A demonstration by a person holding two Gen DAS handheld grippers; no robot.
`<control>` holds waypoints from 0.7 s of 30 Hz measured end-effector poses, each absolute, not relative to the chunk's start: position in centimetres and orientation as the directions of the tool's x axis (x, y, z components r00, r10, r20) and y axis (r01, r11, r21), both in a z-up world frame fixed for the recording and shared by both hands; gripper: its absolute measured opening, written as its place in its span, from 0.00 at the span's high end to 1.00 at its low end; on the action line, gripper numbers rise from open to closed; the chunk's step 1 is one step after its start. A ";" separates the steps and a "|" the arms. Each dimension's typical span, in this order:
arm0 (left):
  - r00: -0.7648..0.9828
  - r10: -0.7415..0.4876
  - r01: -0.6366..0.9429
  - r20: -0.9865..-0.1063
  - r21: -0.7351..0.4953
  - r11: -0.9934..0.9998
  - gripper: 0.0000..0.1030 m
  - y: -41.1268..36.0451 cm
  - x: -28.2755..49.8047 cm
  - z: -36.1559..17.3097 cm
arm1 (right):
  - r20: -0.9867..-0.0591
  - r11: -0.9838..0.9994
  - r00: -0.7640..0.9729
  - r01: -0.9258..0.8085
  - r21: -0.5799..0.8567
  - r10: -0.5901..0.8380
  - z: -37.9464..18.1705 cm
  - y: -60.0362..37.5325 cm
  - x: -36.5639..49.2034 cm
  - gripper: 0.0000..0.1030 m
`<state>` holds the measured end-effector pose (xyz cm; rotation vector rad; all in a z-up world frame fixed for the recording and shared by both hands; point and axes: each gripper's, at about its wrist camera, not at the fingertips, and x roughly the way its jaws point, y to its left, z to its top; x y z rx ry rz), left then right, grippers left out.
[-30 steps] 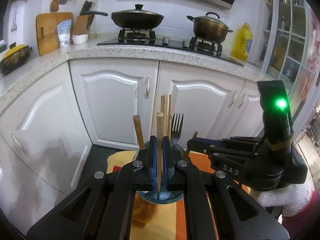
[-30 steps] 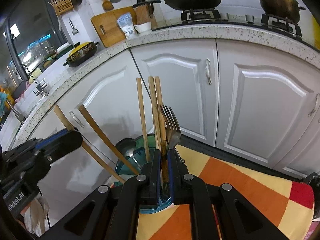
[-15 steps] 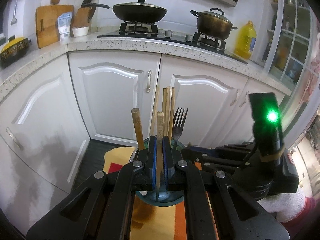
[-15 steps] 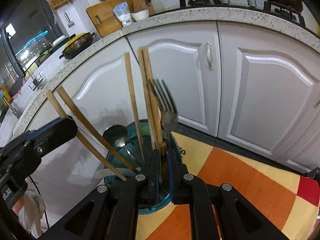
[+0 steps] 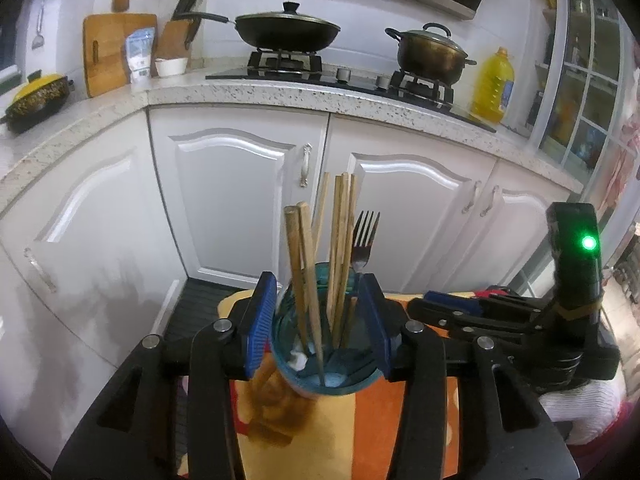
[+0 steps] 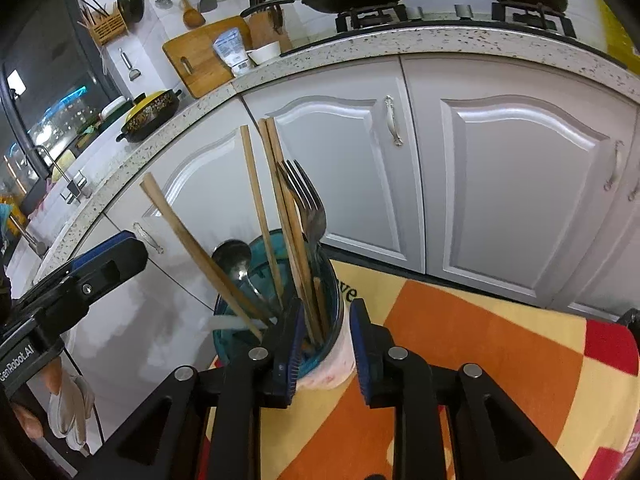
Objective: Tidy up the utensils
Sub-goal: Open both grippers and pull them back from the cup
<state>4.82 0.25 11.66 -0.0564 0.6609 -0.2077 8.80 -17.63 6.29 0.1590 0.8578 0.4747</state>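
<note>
A teal glass cup (image 5: 320,384) stands on the checked cloth and holds several wooden chopsticks (image 5: 300,264) and a metal fork (image 5: 364,240), tines up. My left gripper (image 5: 318,320) hovers over the cup's near side with its jaws opening wide. The chopsticks stand between the pads untouched. In the right wrist view the cup (image 6: 240,336) also holds a spoon (image 6: 232,256). My right gripper (image 6: 326,344) straddles the cup's right rim, its jaws opening. The fork (image 6: 308,200) and chopsticks (image 6: 256,200) rise free just beyond its pads.
An orange, yellow and red cloth (image 6: 460,360) covers the table. White cabinet doors (image 6: 500,180) stand close behind, under a speckled counter with pans. The left gripper's fingers (image 6: 108,256) reach in from the left. A white-gloved hand (image 5: 580,404) holds the right gripper.
My left jaws have sprung open and let go of a wooden chopstick, which now stands in the cup. My right jaws have parted from the fork handle and sunk closer to the cup.
</note>
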 end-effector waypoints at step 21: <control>0.767 -0.073 0.079 -0.637 -0.019 0.997 0.59 -1.2 0.0 9.8 | -0.654 0.935 0.669 -0.250 0.250 0.353 7.9 -18.0 2.8 0.64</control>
